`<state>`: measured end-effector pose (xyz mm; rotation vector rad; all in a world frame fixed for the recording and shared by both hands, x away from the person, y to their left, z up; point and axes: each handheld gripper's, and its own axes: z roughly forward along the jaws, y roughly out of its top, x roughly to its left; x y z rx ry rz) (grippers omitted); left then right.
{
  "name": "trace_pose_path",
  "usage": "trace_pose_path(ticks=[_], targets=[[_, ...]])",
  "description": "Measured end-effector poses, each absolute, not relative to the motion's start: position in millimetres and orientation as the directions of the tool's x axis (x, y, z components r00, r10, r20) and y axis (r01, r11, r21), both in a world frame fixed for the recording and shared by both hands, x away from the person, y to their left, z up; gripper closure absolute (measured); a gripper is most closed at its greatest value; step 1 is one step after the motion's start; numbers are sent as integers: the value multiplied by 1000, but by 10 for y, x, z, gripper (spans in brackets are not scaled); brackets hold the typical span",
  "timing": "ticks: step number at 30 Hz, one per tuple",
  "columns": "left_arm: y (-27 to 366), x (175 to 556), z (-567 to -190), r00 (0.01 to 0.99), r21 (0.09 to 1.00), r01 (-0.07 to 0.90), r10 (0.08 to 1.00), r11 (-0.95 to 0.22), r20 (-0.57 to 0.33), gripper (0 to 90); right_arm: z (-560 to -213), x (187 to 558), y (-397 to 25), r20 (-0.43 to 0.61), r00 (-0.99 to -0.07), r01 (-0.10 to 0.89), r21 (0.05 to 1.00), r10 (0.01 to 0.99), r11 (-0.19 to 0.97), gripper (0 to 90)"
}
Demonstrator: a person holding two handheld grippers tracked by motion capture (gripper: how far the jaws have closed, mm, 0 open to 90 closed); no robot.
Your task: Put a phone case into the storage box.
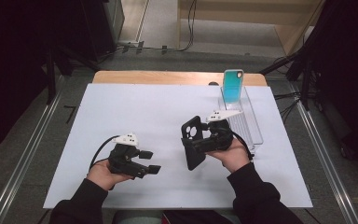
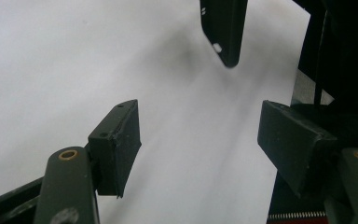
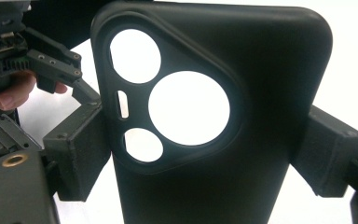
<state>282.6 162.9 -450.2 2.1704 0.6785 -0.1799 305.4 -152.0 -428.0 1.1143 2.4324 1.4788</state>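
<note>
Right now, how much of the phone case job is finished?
Done: the right gripper has the black phone case lifted off the white table, clamped by its sides. In hand: the case is held upright near the open left gripper. Left, probably: fitting it onto the teal phone standing in the clear stand.

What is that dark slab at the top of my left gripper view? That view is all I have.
Observer: It is a black phone case, clamped across its sides by the right gripper.
Operator: Is it lying on the table?
Observer: No, the high view shows it held up off the white table, standing nearly on end.
Operator: Anything else out there?
Observer: A teal phone stands propped in a clear stand at the table's far right.
Operator: And my own gripper?
Observer: The left gripper is open, holding nothing, just short of the case.
</note>
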Motion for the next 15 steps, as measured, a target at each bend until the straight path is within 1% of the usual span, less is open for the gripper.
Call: trace_pose_path(ticks=[7,15], targets=[[1747,2772,-4544,840,667,534,419,-520,-346,296,-4202,3051,-1587,289,-728,537,805,622,254,128],[1848,2733,-4557,822,662,557,448,-501,-352,296,-4088,3035,-1663,290,-719,539,807,632,242,128]])
